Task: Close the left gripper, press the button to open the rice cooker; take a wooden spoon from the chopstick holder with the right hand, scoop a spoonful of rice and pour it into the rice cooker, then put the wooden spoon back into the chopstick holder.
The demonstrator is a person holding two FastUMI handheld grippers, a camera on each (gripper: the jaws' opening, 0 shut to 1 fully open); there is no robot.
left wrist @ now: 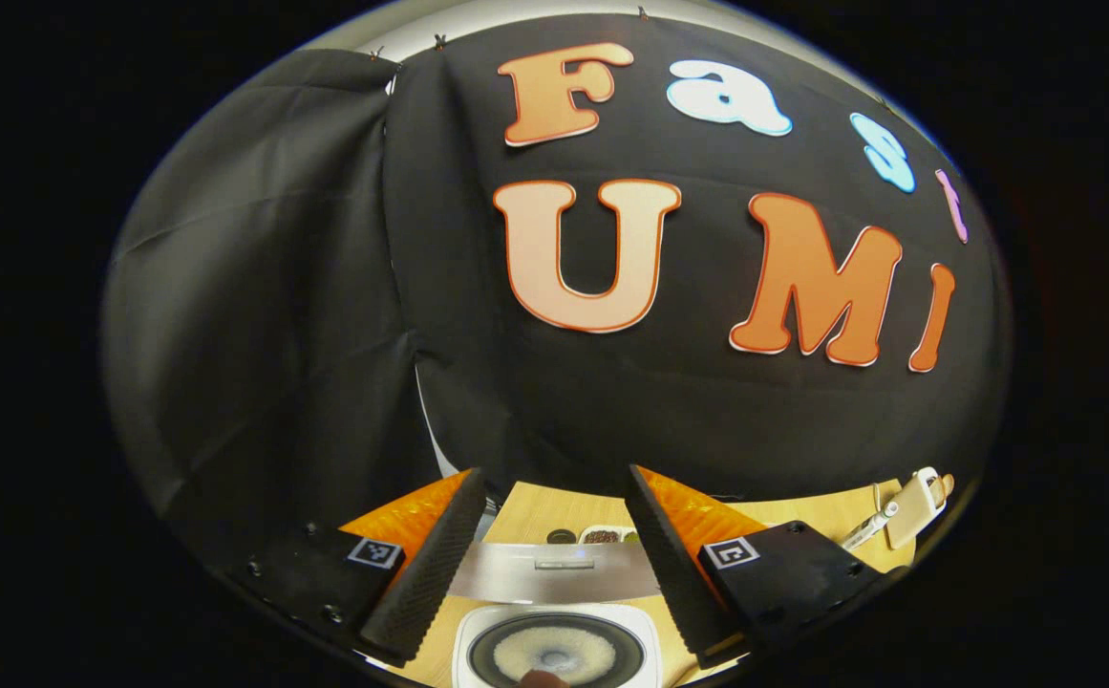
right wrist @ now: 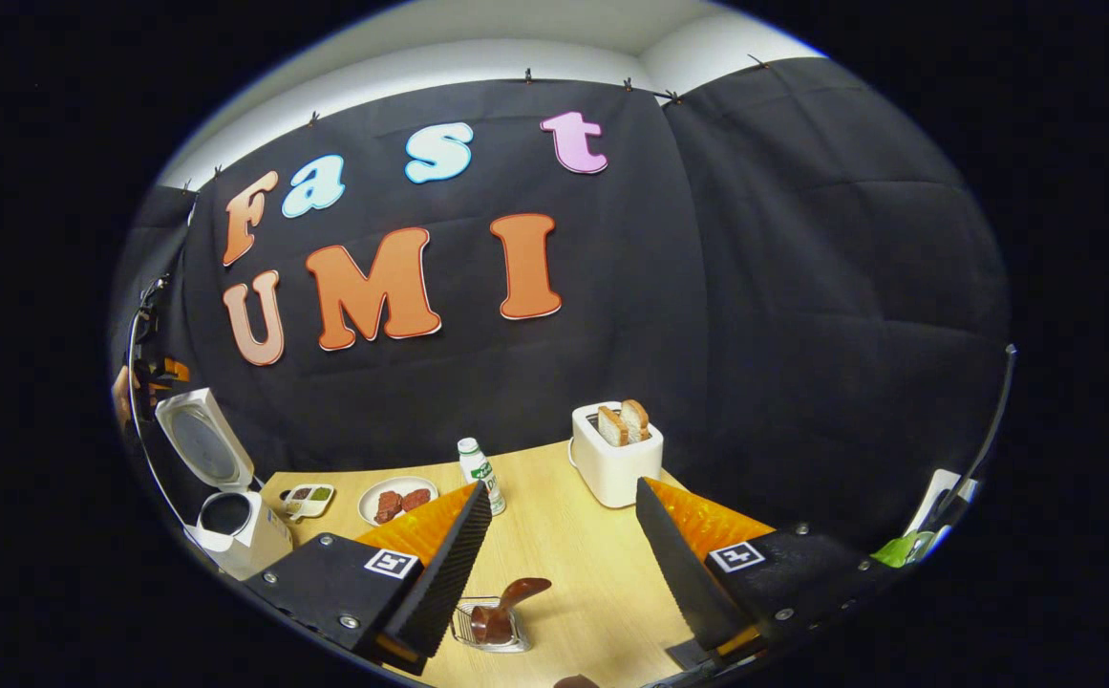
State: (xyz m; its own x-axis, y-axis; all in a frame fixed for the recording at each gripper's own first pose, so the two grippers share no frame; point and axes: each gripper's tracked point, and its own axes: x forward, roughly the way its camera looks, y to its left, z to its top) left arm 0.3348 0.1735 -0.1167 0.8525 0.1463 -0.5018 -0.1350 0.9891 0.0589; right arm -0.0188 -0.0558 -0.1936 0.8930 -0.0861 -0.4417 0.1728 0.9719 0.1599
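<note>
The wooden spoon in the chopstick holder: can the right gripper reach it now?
Probably yes. The wooden spoon stands in the chopstick holder just ahead of the open right gripper, with bare table between.

Even overhead light, no hard shadows. Counter [right wrist: 573, 564] bright and warm, cloth wall [right wrist: 755, 315] dim with soft creases. Strong fisheye bend: lines near the counter's edges curve hard. Centre sharp; rim soft. Slight glare on cooker [left wrist: 554, 573] lid.

Cooker [left wrist: 554, 650] cut off by left gripper view's bottom edge; dish [left wrist: 600, 536] contents behind its raised lid [left wrist: 554, 571] too small to tell.
</note>
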